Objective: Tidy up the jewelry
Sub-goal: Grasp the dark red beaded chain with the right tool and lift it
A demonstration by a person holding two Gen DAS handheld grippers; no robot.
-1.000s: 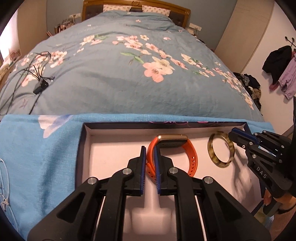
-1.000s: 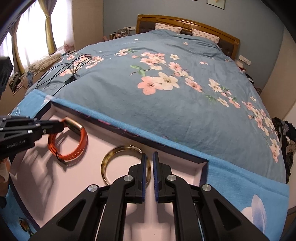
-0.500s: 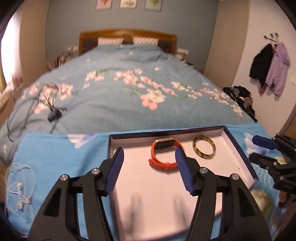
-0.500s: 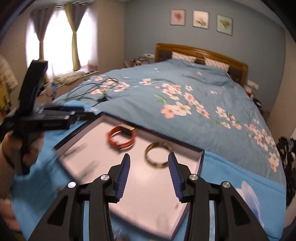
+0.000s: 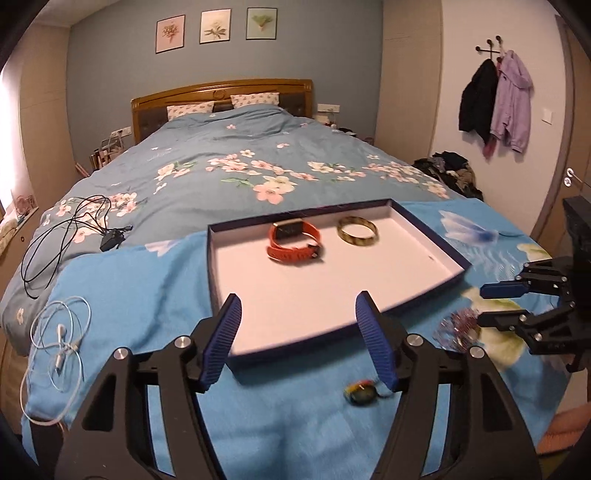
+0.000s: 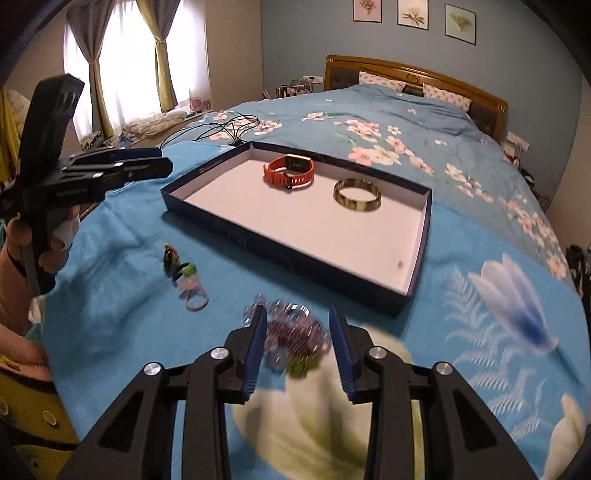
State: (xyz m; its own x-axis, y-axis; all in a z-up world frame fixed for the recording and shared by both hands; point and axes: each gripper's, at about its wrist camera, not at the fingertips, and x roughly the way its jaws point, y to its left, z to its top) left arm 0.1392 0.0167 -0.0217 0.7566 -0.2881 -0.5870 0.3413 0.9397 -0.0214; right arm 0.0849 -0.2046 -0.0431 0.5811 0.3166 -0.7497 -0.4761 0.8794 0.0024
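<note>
I hold both grippers spread wide — my right gripper (image 6: 298, 345) straddles the blurred beaded bracelet (image 6: 295, 338), my left gripper (image 5: 300, 338) hangs over the tray's (image 5: 218, 258) near edge.

Bedspread: blue floral quilt (image 5: 236, 173) filled mid-frame in both views.
Headboard: wooden (image 5: 221, 92), upper centre, left view; two patterned pillows (image 5: 190, 110) against it.
Wall pictures: three framed prints (image 5: 215, 26), top centre.
Cables: black cord (image 5: 66, 229) at left; white earphone cable (image 5: 59, 332) lower left.
Coats: dark and lilac jackets (image 5: 495, 99) on hooks, upper right.
Curtains: lit window with curtains (image 6: 122, 62), upper left, right view.
</note>
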